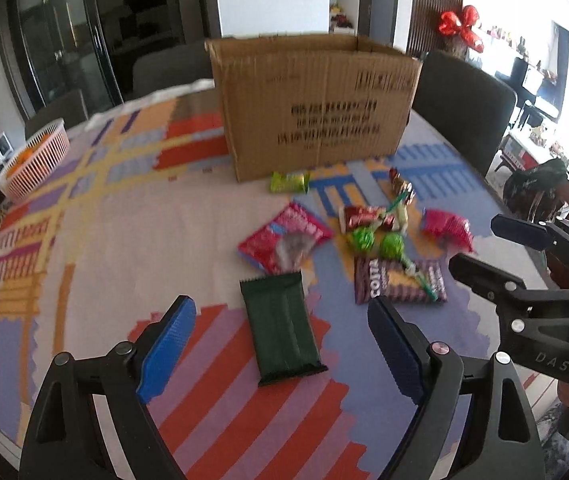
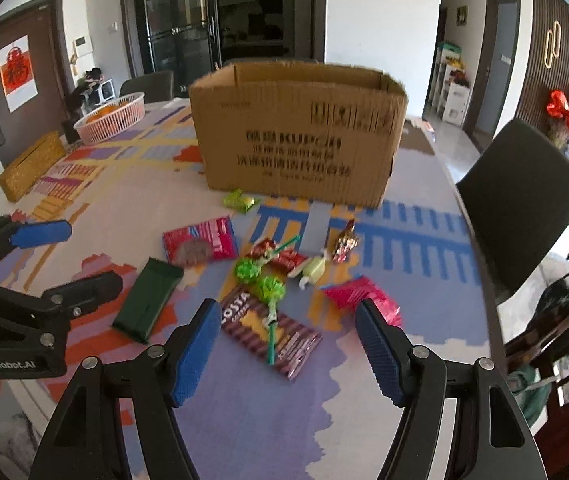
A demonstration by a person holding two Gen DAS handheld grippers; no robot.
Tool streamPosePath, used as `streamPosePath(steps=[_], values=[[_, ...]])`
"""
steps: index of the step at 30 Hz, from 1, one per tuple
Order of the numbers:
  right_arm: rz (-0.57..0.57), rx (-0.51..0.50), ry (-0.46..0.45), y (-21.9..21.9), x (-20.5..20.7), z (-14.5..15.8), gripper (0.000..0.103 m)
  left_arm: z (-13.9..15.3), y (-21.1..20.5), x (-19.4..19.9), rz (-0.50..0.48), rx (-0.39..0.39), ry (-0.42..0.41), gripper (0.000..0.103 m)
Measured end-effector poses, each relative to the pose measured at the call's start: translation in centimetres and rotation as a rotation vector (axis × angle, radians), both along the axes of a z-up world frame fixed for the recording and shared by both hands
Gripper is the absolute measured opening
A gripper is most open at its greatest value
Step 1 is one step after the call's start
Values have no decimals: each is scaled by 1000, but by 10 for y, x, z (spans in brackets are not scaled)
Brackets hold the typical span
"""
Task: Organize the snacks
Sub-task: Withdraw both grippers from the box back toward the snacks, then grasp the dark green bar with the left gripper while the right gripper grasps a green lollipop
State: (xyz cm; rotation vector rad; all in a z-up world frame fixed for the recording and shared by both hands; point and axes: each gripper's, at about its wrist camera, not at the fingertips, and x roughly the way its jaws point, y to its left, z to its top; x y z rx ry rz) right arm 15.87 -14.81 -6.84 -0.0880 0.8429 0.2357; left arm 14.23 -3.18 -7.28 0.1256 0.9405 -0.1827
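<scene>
Snacks lie scattered on the patterned tablecloth [image 1: 84, 260] in front of an open cardboard box [image 1: 316, 108]. My left gripper [image 1: 282, 308] is open just above a dark green packet [image 1: 282, 328], which shows between its blue pads without touching them. My right gripper [image 2: 287, 312] is open over a brown Costa packet [image 2: 284, 340] with two green lollipops [image 2: 270, 288] lying on it. A pink packet [image 2: 360, 296] is by its right finger. A red-and-pink packet [image 2: 200, 242] lies further left. Each gripper shows in the other's view: the right gripper [image 1: 476, 244], the left gripper [image 2: 92, 254].
A small green packet [image 2: 240, 200] lies against the box front [image 2: 296, 136]. A pink basket [image 2: 112, 118] with oranges and a gold box [image 2: 30, 166] sit at the far left. Dark chairs [image 2: 520, 192] ring the table. The table edge runs close on the right.
</scene>
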Motion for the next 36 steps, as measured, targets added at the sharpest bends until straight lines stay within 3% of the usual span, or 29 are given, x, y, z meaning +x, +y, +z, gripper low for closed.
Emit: streamPosePath(steps=[19, 36], values=[[-7, 76, 115, 8, 38, -46, 49, -59, 4, 38, 32, -58, 175, 64], [5, 119, 189, 17, 69, -67, 32, -66, 2, 53, 31, -49, 182, 49]])
